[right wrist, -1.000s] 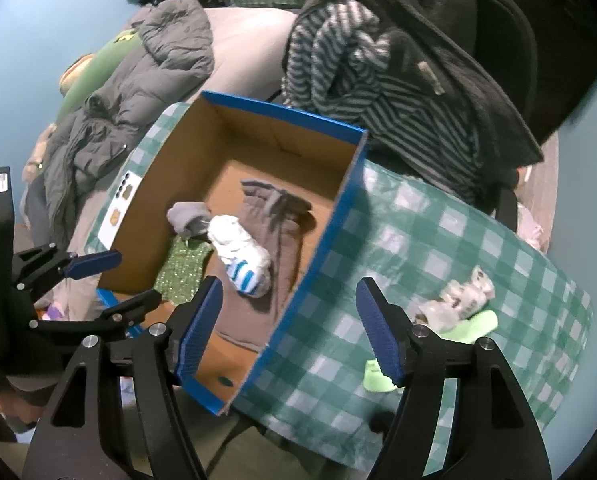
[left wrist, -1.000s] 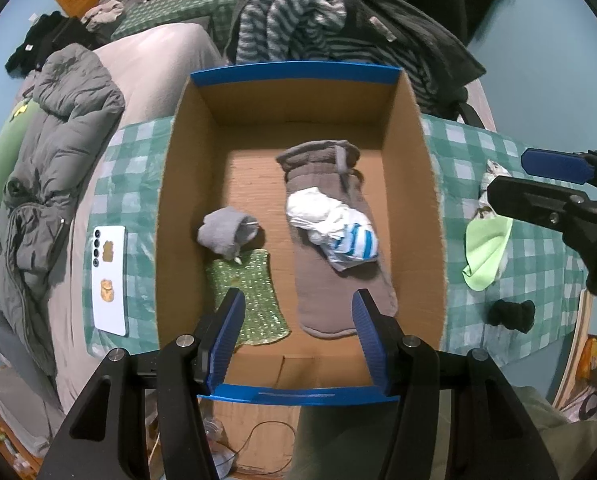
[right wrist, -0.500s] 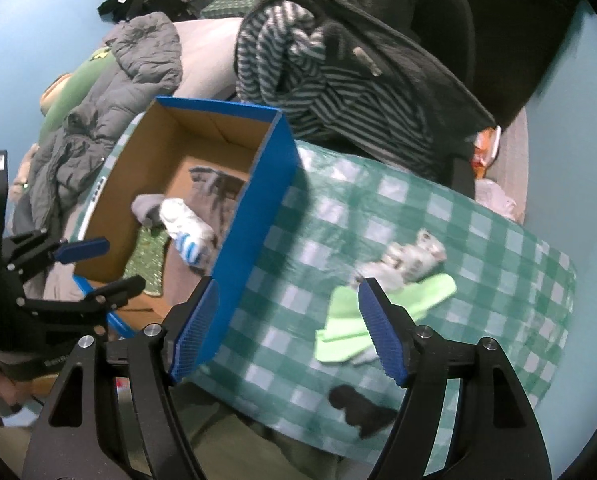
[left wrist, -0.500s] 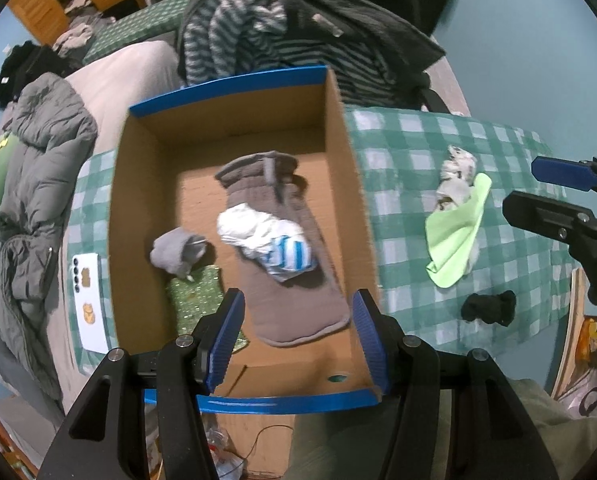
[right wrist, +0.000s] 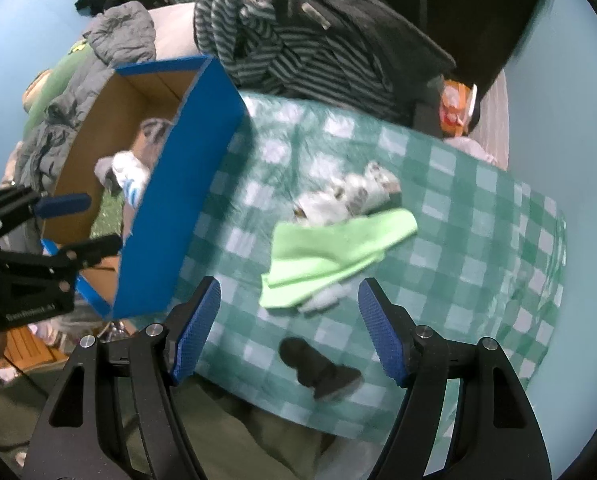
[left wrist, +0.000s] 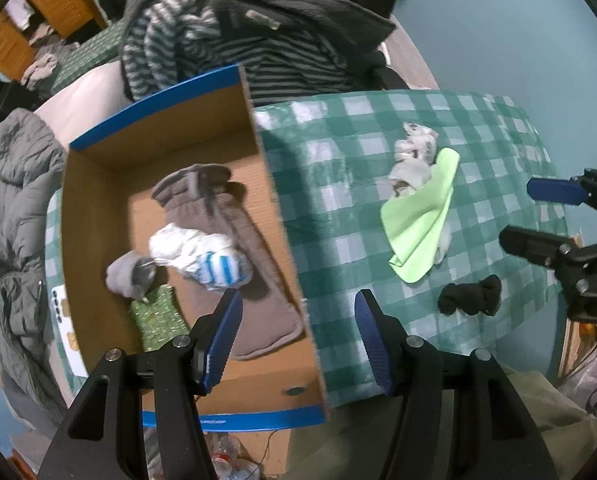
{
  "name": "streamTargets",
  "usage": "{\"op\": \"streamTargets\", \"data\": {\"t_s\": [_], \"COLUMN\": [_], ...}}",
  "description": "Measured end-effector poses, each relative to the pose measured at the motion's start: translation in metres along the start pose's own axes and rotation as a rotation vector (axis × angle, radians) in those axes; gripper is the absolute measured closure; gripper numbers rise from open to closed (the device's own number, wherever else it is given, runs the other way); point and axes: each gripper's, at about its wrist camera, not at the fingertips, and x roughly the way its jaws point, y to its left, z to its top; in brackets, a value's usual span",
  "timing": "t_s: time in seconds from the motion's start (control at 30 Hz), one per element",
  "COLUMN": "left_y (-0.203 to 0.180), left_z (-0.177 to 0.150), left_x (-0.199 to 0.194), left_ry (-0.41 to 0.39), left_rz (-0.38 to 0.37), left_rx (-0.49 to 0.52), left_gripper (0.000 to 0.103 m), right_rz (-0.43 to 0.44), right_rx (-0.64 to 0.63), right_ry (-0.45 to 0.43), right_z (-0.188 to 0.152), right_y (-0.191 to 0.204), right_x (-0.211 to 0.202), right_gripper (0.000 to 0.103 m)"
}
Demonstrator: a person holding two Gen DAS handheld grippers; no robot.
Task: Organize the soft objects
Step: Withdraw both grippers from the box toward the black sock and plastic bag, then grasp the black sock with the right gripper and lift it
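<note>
Both views shifted from box [left wrist: 282, 216] onto green checked tablecloth [right wrist: 478, 216].

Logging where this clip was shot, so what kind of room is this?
Likely a lived-in bedroom: clothes heaped behind the checked table, a padded jacket lying on bedding, and a wooden cupboard behind.

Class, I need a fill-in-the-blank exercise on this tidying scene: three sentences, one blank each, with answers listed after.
1. The lime-green cloth lies on the ____ tablecloth.
2. The white-and-blue striped sock lies inside the ____ box.
3. Both the left gripper and the right gripper hold ____.

Answers: checked; cardboard; nothing
</note>
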Motion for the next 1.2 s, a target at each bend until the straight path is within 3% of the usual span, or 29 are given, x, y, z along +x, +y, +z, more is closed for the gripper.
{"op": "streamTargets", "data": {"t_s": [0.5,1.2], "left_y": [-0.048,-0.089], "left_z": [-0.005,-0.021], "left_x": [0.031,0.067], "left_ry": [0.048,0.099], "left_rz": [-0.007,0.0], "left_rx": [0.09,0.142], "left_gripper": [0.043,0.043], "right_rz": [0.003,0.013], "right_rx": [0.046,-0.102], "right_ry": [0.053,0.175], "right_z": [-0.043,-0.085], "right_y": [-0.029,-0.028], "right_x": [0.025,0.089], "right_gripper": [0.03,0.03]}}
